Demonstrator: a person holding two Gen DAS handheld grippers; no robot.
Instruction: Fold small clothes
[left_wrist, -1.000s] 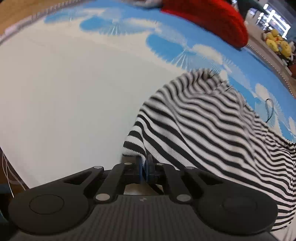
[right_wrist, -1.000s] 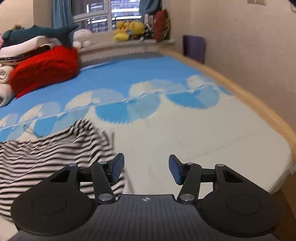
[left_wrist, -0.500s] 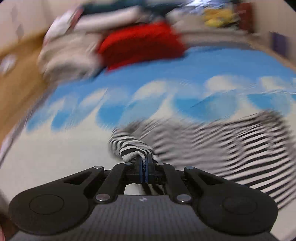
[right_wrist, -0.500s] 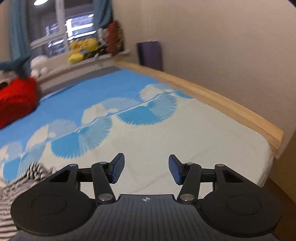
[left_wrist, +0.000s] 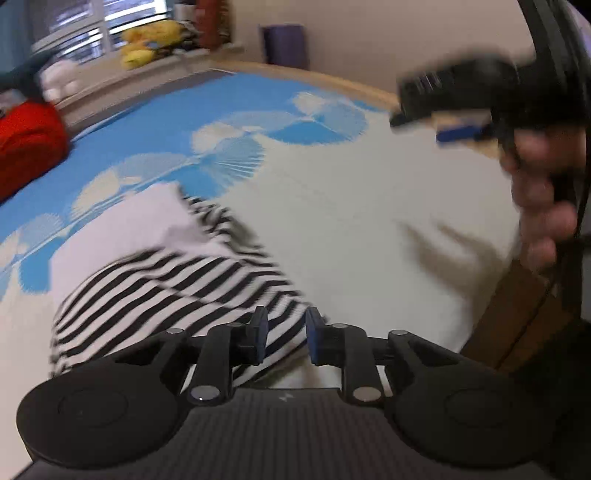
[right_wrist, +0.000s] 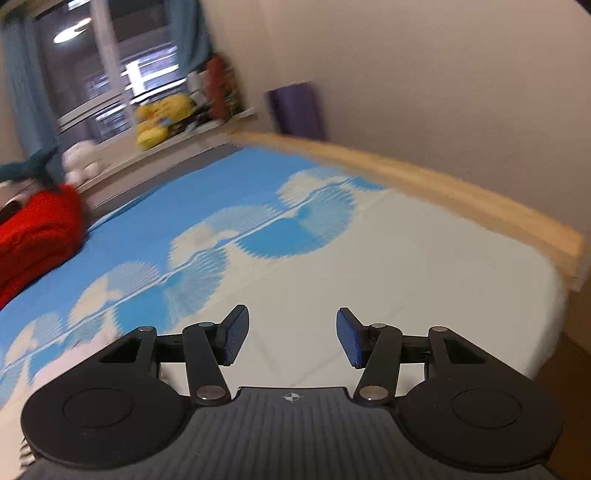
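Observation:
A black-and-white striped garment (left_wrist: 173, 284) lies folded over on the bed, with a white inner part (left_wrist: 147, 218) showing at its far side. My left gripper (left_wrist: 283, 338) is open just above the garment's near edge and holds nothing. My right gripper (right_wrist: 291, 338) is open and empty over bare white sheet. It also shows, blurred, in the left wrist view (left_wrist: 454, 110), raised at the upper right in a hand (left_wrist: 543, 206). Only a sliver of striped cloth (right_wrist: 26, 448) shows in the right wrist view.
The bed sheet (left_wrist: 369, 221) is white near me and blue with fan shapes farther off. A red cushion (left_wrist: 26, 144) lies at the far left. Plush toys (right_wrist: 162, 118) sit on the windowsill. The wooden bed edge (right_wrist: 461, 206) runs along the right.
My left gripper has swung the striped garment's edge over, opened and let it go. The right gripper has lifted and turned away from the garment, staying open.

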